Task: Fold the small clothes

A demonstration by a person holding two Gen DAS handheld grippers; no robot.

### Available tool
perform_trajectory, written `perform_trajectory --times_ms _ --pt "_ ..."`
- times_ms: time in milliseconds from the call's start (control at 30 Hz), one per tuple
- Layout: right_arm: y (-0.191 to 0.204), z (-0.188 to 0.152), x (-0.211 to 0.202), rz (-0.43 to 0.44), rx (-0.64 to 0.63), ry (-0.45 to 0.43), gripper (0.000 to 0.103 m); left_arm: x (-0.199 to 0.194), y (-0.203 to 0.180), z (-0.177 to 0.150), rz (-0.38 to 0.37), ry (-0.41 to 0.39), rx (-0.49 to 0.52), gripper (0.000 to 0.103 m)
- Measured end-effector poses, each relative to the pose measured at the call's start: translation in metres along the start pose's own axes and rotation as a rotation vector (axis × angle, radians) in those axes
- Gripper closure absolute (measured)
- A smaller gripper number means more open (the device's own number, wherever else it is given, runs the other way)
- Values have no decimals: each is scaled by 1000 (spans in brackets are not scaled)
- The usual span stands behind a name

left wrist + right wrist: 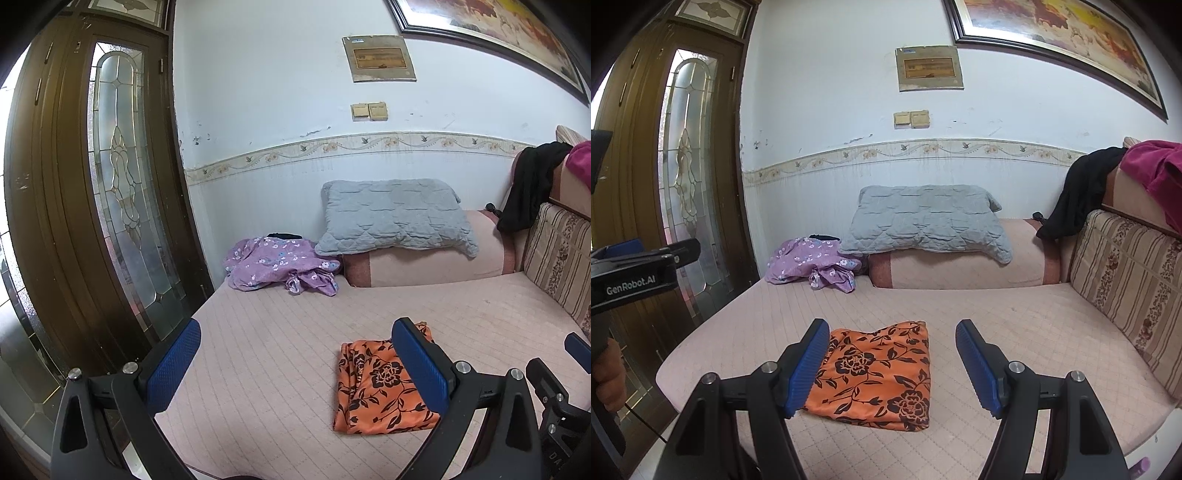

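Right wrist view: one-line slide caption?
Open right gripper above folded orange floral cloth on the pink sofa bed.

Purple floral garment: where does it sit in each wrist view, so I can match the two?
Left wrist: purple floral garment crumpled at centre-left, far end of the bed, beside the door.
Right wrist: purple floral garment left of centre, same far corner.
Shared landmark: the grey quilted pillow lies immediately right of it in both.

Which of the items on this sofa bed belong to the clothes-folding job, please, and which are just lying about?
Part of the job:
- orange floral garment, folded
- purple floral garment, crumpled

Just lying about:
- grey quilted pillow
- black garment on the backrest
- magenta cloth
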State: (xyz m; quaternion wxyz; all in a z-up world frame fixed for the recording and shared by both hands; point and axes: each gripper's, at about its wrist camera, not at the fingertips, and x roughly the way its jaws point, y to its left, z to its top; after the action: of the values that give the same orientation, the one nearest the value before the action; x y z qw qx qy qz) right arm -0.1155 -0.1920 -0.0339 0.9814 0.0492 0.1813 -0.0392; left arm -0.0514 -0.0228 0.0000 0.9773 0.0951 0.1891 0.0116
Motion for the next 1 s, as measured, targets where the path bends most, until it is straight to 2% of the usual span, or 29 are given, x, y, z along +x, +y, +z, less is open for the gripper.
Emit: perform_trajectory --times_ms 1000 --pt "18 5 55 19 -26 45 29 48 6 -1 16 48 6 0"
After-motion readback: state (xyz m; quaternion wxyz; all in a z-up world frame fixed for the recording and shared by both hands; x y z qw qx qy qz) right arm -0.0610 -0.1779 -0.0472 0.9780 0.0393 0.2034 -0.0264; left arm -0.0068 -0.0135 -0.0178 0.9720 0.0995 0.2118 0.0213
